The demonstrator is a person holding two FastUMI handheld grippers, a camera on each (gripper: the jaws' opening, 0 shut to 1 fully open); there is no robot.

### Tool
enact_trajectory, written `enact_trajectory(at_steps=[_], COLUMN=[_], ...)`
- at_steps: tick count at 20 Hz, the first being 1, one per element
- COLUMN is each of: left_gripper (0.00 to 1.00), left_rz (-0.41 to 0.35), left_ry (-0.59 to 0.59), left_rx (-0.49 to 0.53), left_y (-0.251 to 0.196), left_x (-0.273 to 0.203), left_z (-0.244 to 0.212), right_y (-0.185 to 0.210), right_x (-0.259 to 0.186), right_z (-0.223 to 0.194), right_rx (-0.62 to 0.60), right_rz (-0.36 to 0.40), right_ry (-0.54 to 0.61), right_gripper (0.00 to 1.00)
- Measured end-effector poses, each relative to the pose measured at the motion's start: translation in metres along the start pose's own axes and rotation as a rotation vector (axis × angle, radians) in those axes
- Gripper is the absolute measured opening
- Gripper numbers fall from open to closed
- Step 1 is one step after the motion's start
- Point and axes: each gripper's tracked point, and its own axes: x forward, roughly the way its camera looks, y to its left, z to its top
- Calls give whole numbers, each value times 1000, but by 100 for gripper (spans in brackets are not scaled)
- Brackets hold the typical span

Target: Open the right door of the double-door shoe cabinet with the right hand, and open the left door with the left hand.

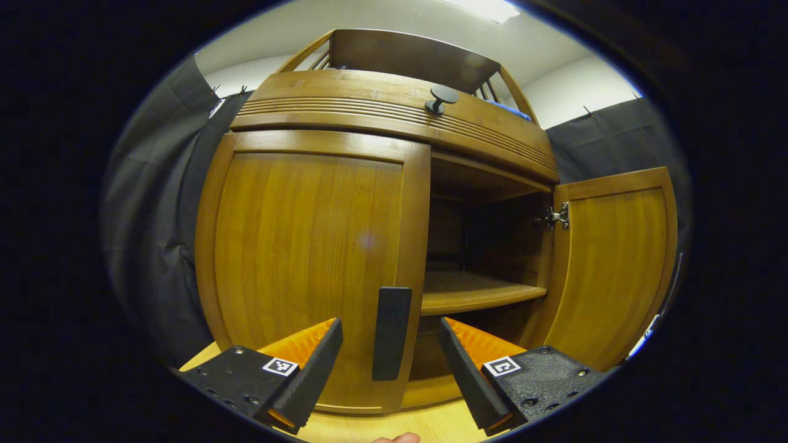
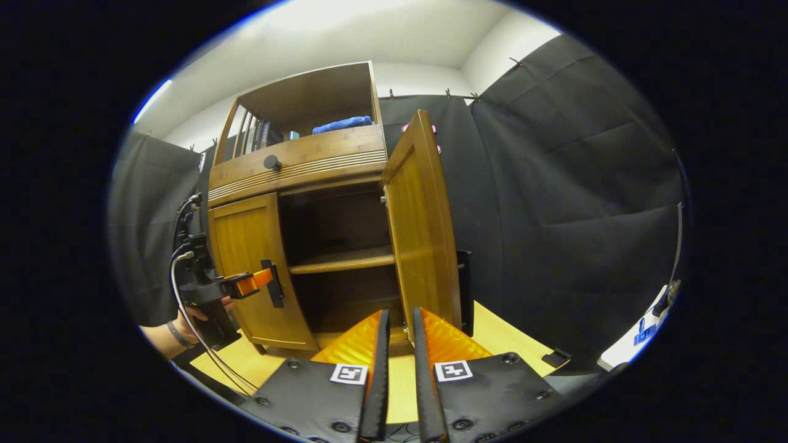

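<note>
The wooden shoe cabinet (image 1: 394,111) fills the left gripper view. Its left door (image 1: 308,246) lies closed, with a dark vertical handle (image 1: 391,332) at its right edge. My left gripper (image 1: 390,326) is open, one finger on each side of that handle, not pressing it. The right door (image 1: 615,271) is swung wide, baring a shelf (image 1: 480,292). In the right gripper view the right door (image 2: 422,234) stands edge-on with its dark handle (image 2: 465,289) behind it. My right gripper (image 2: 397,314) is shut on nothing, just in front of that door. A hand holds the left gripper (image 2: 258,280) at the left door (image 2: 246,246).
A round dark knob (image 1: 440,98) sits on the drawer front above the doors. Books and a blue cloth (image 2: 341,125) lie on the open top shelf. Black cloth walls (image 2: 566,215) close in both sides. The cabinet stands on a light wooden floor (image 2: 498,335).
</note>
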Motion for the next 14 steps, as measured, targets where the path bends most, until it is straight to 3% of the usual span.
enact_trajectory(at_steps=[5,6,9,10,11,13,14], left_gripper=[91,91,89,89,89,89,79], left_rz=[26,28,40,42,56,68,50], left_ry=[-6,-10,-10,-8,-11,-31,-36], left_rx=[6,8,15,14,15,27,21], left_y=[3,5,13,14,17,23,20], left_x=[28,32,45,47,47,46,48], left_z=[-10,-11,-13,-15,-16,-15,-15], right_y=[10,12,13,12,11,11,11], right_x=[6,7,8,9,9,9,9], right_z=[-15,-18,-17,-16,-15,-14,-11], right_rx=[-51,-54,-45,-40,-35,-22,-21], right_rz=[14,22,28,25,23,23,21], right_ry=[44,48,48,47,45,41,35], right_gripper=[97,89,89,97,89,89,89])
